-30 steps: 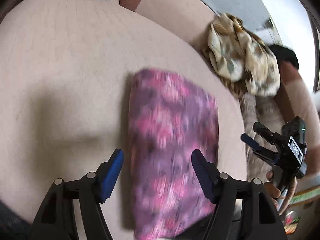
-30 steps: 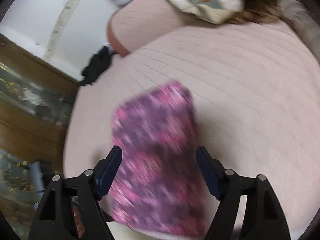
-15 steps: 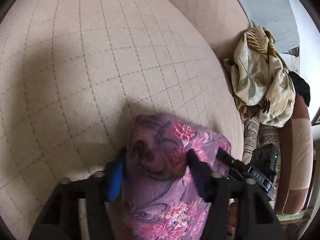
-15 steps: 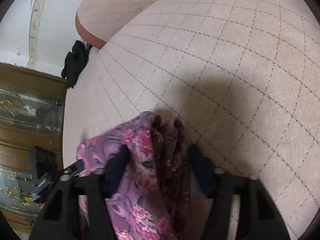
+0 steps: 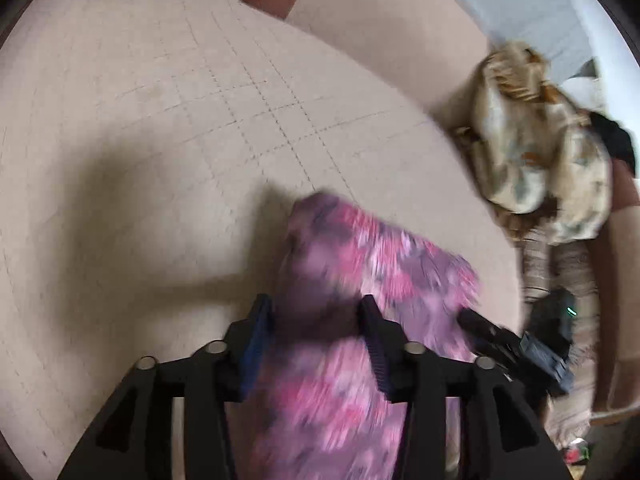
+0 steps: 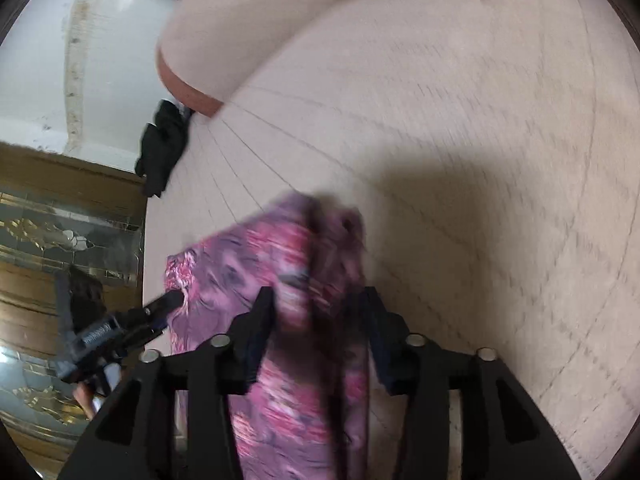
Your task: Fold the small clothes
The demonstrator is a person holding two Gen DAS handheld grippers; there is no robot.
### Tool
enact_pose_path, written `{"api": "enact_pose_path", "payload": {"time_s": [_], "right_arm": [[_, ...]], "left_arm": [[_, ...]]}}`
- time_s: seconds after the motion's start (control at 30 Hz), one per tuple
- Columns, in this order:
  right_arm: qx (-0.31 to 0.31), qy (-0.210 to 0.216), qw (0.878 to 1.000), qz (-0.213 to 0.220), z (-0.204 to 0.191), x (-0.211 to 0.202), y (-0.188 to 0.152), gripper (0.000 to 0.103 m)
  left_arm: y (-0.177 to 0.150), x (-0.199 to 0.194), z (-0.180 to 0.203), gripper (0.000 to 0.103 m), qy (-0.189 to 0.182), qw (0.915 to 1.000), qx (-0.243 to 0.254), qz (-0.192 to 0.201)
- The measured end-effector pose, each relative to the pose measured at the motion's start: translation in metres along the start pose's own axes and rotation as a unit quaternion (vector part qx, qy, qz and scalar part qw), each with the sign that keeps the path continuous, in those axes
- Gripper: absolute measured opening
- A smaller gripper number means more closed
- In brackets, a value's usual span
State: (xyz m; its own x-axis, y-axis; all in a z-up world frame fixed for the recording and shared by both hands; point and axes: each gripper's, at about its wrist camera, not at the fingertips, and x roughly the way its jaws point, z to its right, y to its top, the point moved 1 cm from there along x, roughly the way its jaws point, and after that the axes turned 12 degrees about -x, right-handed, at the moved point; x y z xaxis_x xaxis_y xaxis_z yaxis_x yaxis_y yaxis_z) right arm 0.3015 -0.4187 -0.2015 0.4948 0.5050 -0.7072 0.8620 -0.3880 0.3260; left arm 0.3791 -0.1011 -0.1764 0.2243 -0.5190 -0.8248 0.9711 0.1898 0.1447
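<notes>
On the beige quilted cushion (image 5: 168, 128) lies the purple floral cloth (image 5: 380, 264), bunched half a second ago and now spreading flatter. Both the left gripper (image 5: 316, 320) and right gripper (image 6: 320, 312) are opening, fabric between their jaws; whether either still pinches it, I cannot tell.

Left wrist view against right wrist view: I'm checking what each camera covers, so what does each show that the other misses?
Only the left wrist view shows the beige patterned cloth heap and the striped cloth below it. Only the right wrist view shows the wooden glass-fronted cabinet and white wall. Both show the pink-purple floral garment on the quilted beige cushion, lying between the opening jaws of the left gripper and right gripper, and a black garment.
</notes>
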Motion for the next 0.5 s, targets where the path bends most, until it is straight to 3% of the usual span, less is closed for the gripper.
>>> {"api": "enact_pose_path", "payload": {"time_s": [0.1, 0.17, 0.23, 0.33, 0.4, 0.5], "right_arm": [[-0.013, -0.03, 0.999, 0.005, -0.016, -0.02, -0.017, 0.055], [-0.027, -0.051, 0.998, -0.004, -0.026, -0.033, -0.038, 0.055], [-0.04, -0.055, 0.998, -0.009, -0.031, -0.048, -0.076, 0.055], [-0.06, -0.046, 0.997, -0.006, -0.045, -0.064, -0.135, 0.054], [-0.067, -0.062, 0.996, -0.001, -0.05, -0.067, -0.168, 0.042], [-0.057, -0.047, 0.997, 0.005, -0.053, -0.068, -0.204, 0.024]], "left_arm": [[-0.044, -0.031, -0.022, 0.065, -0.024, 0.9997, 0.005, 0.0], [-0.079, -0.04, -0.03, 0.066, -0.019, 0.9995, 0.024, -0.01], [-0.116, -0.045, -0.041, 0.066, -0.003, 0.9988, 0.042, -0.022], [-0.157, -0.045, -0.059, 0.065, -0.01, 0.9983, 0.05, -0.028], [-0.167, -0.05, -0.064, 0.065, -0.017, 0.9984, 0.053, -0.013], [-0.164, -0.05, -0.06, 0.059, -0.029, 0.9989, 0.035, -0.014]]}}
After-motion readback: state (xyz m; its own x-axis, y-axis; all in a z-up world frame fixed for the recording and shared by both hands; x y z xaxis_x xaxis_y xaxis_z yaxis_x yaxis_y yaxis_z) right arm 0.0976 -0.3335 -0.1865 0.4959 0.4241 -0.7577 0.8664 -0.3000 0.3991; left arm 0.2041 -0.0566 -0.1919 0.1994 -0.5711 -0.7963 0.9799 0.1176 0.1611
